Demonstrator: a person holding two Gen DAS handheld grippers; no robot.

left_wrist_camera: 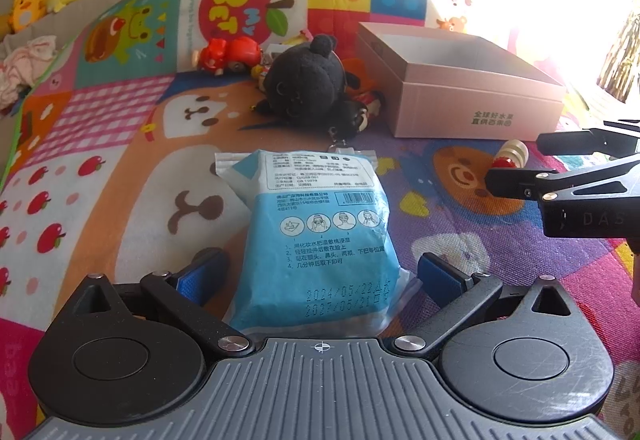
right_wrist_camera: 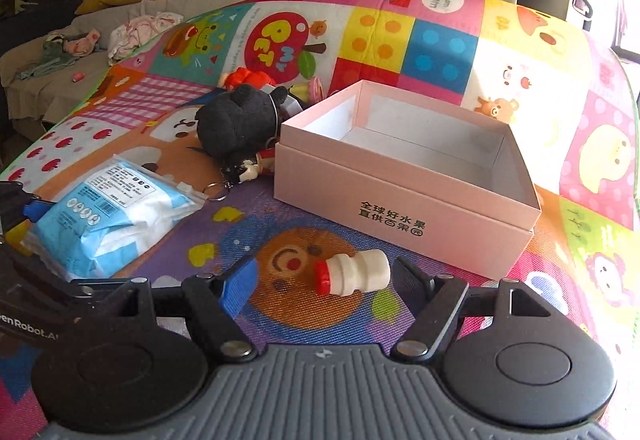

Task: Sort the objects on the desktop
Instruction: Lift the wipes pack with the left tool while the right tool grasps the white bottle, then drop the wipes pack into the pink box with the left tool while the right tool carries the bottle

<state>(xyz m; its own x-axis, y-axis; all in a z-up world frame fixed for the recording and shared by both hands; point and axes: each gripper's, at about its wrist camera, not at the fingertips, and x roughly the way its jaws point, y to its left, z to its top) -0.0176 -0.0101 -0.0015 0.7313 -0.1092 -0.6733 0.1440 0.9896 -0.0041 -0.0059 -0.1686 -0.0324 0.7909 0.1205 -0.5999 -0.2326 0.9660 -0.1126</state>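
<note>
Right gripper (right_wrist_camera: 320, 278) jaws parted around the small cream ribbed plastic bottle with red cap (right_wrist_camera: 354, 274) at lower centre (right pad touching, left clear) — close evenly before lifting to the open pink cardboard box (right_wrist_camera: 404, 200) behind; left gripper (left_wrist_camera: 320, 272) open astride the blue-and-white plastic packet (left_wrist_camera: 320, 228).

Black tongs (left_wrist_camera: 320, 272), blue finger pads (left_wrist_camera: 202, 274), silver screws, ribbed grey base, round black hubs

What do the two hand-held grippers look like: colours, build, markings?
Both match: a ribbed grey body with a small crosshair mark, two round black discs, black linkage arms with silver rivets, and blue pads on the fingers. The left hand-held gripper shows both pads; the right hand-held gripper shows white "DAS" lettering on its side in the left wrist view. No cables or sleeves visible.
</note>
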